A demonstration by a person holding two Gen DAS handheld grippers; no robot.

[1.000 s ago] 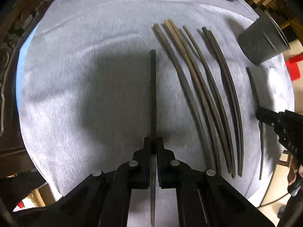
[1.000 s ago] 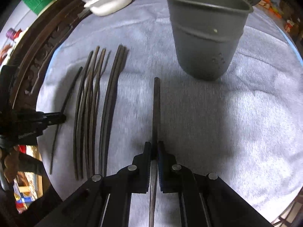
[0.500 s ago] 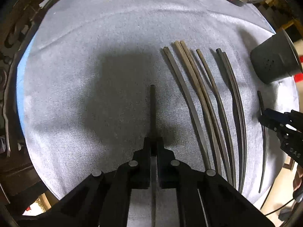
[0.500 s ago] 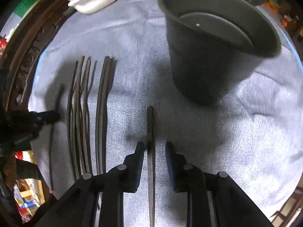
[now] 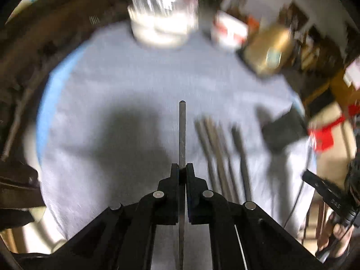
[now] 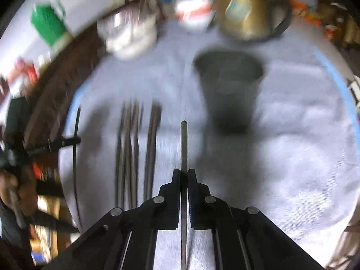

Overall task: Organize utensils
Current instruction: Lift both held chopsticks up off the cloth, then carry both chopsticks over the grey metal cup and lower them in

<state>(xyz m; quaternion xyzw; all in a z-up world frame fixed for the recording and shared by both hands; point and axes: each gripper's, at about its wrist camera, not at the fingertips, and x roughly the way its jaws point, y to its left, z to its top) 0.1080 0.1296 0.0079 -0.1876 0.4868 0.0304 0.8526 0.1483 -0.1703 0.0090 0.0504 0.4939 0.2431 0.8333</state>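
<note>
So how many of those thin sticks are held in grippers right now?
2. One stick is pinched in the left gripper, a second stick in the right gripper, whose jaws have just closed further on it. The other sticks lie blurred on the cloth.

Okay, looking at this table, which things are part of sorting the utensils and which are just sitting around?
Part of the job: chopstick in left gripper, chopstick in right gripper, loose chopsticks on the cloth, dark cup.

Just lying about: gold kettle, white bowl, green mug.

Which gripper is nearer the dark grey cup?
Right. The right gripper has the dark grey cup just ahead; the left gripper sits beyond the row of chopsticks.
</note>
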